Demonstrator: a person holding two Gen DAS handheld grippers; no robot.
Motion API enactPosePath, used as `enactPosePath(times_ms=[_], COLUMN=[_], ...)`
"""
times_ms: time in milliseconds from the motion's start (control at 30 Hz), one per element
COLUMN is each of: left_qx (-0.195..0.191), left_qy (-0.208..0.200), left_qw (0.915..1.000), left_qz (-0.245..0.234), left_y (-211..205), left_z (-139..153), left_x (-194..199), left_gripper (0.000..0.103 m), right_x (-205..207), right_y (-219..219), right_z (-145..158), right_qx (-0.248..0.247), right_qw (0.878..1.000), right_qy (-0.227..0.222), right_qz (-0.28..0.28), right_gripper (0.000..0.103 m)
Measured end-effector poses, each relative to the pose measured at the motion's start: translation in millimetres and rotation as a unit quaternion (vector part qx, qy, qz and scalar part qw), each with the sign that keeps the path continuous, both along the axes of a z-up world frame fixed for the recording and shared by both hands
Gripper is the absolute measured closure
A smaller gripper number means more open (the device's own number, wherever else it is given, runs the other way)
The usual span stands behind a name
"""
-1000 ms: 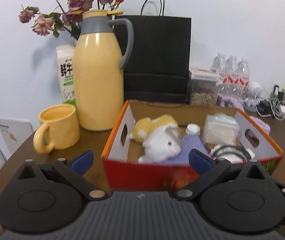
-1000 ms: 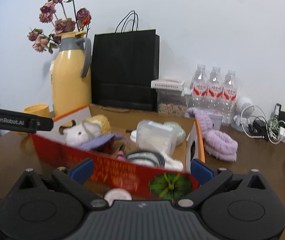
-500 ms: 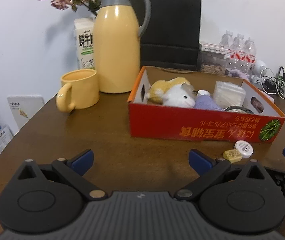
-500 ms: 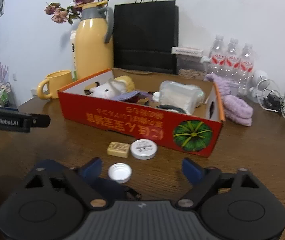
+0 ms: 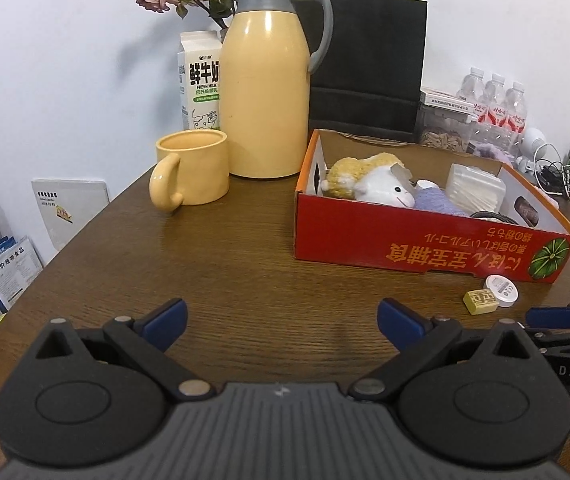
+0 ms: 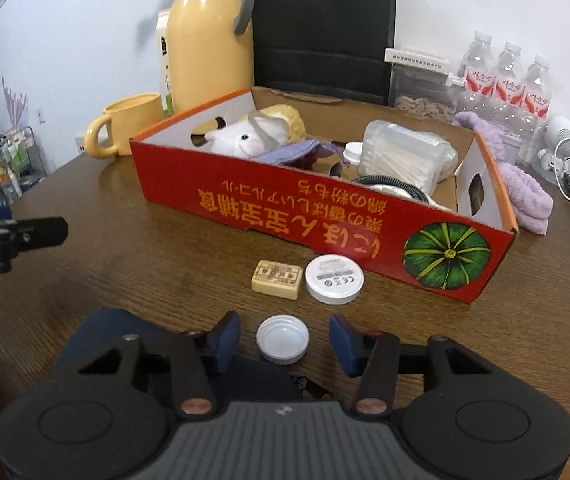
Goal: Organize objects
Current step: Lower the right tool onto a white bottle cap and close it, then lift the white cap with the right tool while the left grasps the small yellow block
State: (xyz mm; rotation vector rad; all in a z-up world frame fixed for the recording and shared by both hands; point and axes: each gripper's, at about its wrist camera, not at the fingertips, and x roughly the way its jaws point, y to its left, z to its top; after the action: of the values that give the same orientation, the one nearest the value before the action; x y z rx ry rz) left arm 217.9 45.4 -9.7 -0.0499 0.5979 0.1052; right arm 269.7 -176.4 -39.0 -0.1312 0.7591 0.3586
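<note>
the white bottle cap on the tabletop looks light, stiff and slippery; right gripper jaws, just closing, flank its rim without touching.

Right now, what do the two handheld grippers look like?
Both the left gripper and the right gripper are matte black, with dark blue finger pads, two round black discs, silver pivot screws and a ribbed grey centre plate; white lettering marks their sides.
</note>
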Motion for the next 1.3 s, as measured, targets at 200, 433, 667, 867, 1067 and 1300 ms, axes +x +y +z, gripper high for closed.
enactPosePath(times_ms=[200, 433, 667, 867, 1067, 1300], left_qx=[0.000, 0.002, 0.005, 0.005, 0.006, 0.011], left_qy=[0.000, 0.003, 0.011, 0.024, 0.048, 0.086], left_qw=[1.0000, 1.0000, 0.9997, 0.9987, 0.9963, 0.9921], left_qz=[-0.003, -0.009, -0.023, -0.045, -0.071, -0.090], left_y=[-2.0, -8.3, -25.2, -49.2, -82.0, -120.2], left_z=[-0.2, -0.7, -0.6, -1.2, -5.2, -19.6], left_x=[-0.8, 0.7, 9.7, 23.7, 44.4, 71.7], left_gripper=[0.000, 0.000, 0.000, 0.000, 0.000, 0.000], right_x=[-0.4, -4.4, -7.6, -4.2, -4.0, -5.9], right_y=[2.8, -0.1, -16.0, -41.2, -68.3, -95.1], right_z=[-3.7, -4.0, 3.3, 4.2, 7.0, 7.9], right_qx=[-0.010, 0.000, 0.022, 0.037, 0.050, 0.068], right_qw=[1.000, 1.000, 0.998, 0.996, 0.990, 0.985], right_qy=[0.003, -0.012, -0.052, -0.076, -0.109, -0.125], right_qz=[0.006, 0.004, -0.016, -0.042, -0.069, -0.098], right_gripper=[0.075, 0.076, 0.076, 0.076, 0.076, 0.076])
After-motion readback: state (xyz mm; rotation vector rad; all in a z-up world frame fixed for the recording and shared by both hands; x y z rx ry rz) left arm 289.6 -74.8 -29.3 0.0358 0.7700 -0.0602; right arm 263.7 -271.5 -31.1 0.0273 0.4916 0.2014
